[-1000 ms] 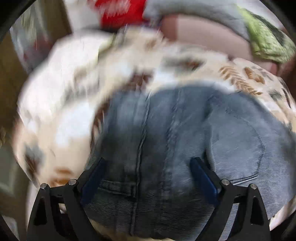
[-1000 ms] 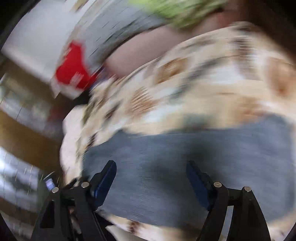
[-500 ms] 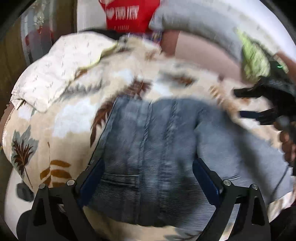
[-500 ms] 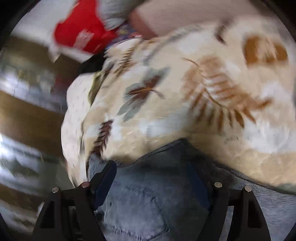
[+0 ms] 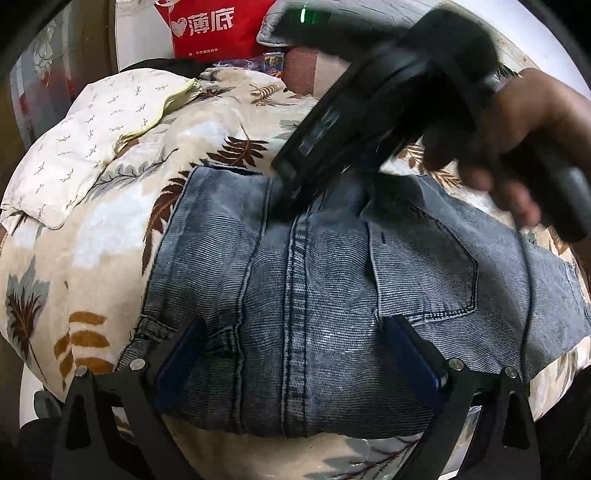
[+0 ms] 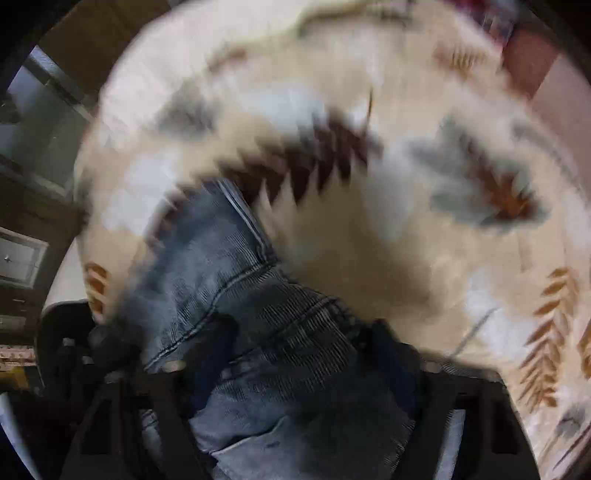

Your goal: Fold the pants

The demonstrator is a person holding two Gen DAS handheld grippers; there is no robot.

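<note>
Grey-blue denim pants (image 5: 314, 288) lie folded on a leaf-print blanket (image 5: 92, 229), back pocket up at the right. My left gripper (image 5: 295, 354) is open, its jaws wide apart just above the pants' near edge, holding nothing. My right gripper shows in the left wrist view (image 5: 291, 192), held by a hand, its tip down on the far edge of the pants. In the blurred right wrist view my right gripper (image 6: 303, 358) is open with its jaws on either side of the pants (image 6: 258, 314).
A cream pillow (image 5: 92, 140) lies at the blanket's far left. A red bag (image 5: 218, 26) and a grey cushion (image 5: 273, 26) sit behind the bed. Wooden furniture (image 6: 33, 221) stands at the left in the right wrist view.
My right gripper has swung in from the right to the far edge of the pants. My left gripper has stayed open over the near edge.
</note>
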